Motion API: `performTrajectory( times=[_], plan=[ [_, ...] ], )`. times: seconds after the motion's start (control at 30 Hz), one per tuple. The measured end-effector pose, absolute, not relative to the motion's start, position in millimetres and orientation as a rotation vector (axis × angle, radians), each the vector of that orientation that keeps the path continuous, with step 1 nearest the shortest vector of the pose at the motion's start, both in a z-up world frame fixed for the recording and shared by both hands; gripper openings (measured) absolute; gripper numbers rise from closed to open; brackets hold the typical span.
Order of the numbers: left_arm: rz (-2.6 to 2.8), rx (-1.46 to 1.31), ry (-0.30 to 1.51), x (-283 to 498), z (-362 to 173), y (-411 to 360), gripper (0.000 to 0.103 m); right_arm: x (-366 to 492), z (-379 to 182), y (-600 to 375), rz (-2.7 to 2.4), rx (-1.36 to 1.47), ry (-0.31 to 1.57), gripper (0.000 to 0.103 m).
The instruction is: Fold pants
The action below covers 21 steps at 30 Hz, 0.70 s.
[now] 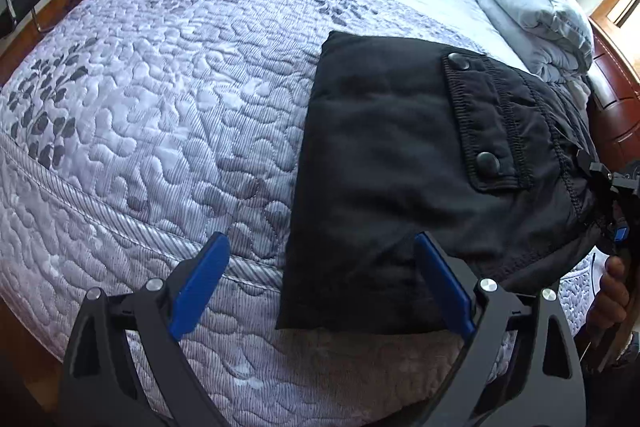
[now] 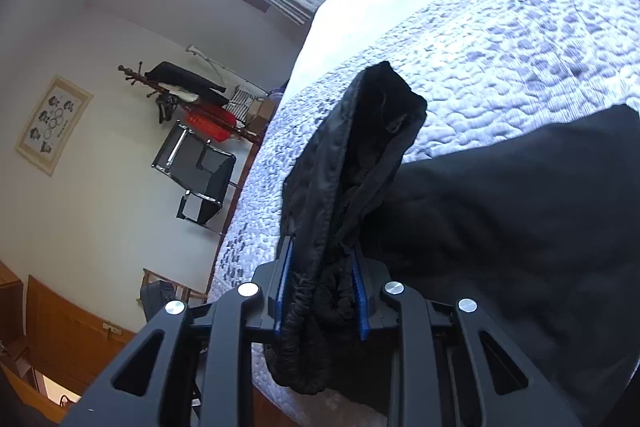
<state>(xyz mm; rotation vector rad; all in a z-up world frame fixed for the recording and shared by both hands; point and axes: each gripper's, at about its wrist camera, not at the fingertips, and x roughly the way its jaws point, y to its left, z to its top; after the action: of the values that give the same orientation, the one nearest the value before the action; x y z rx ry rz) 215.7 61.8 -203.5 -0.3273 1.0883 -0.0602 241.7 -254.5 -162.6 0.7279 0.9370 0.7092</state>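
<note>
The right gripper (image 2: 320,291) pinches the pants (image 1: 400,155) waistband tight; the left gripper (image 1: 320,279), wide open, should press the fold flat on the bed (image 1: 160,107).

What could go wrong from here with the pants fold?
1. The right gripper is shut on a thick bunch of the pants' elastic waistband; the bunch may slip out or drag the folded stack askew.
2. The left gripper is open and holds nothing, so the pants are not pinned.
3. The pants lie near the bed edge and could slide off.
</note>
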Motion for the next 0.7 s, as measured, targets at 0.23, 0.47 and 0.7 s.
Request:
performTrajectory(
  times=[0.23, 0.47, 0.7],
  plan=[
    [-0.096, -0.304, 1.050, 212, -184, 51, 0.093, 239, -138, -250, 0.749, 0.697, 0.920, 0.025],
    [-0.138, -0.268, 1.010, 208, -164, 37, 0.093, 240, -114, -253, 0.768, 0.679, 0.902, 0.025],
    [-0.170, -0.232, 0.956, 203, -140, 23, 0.093, 230, -103, -274, 0.766, 0.691, 0.882, 0.025]
  ],
)
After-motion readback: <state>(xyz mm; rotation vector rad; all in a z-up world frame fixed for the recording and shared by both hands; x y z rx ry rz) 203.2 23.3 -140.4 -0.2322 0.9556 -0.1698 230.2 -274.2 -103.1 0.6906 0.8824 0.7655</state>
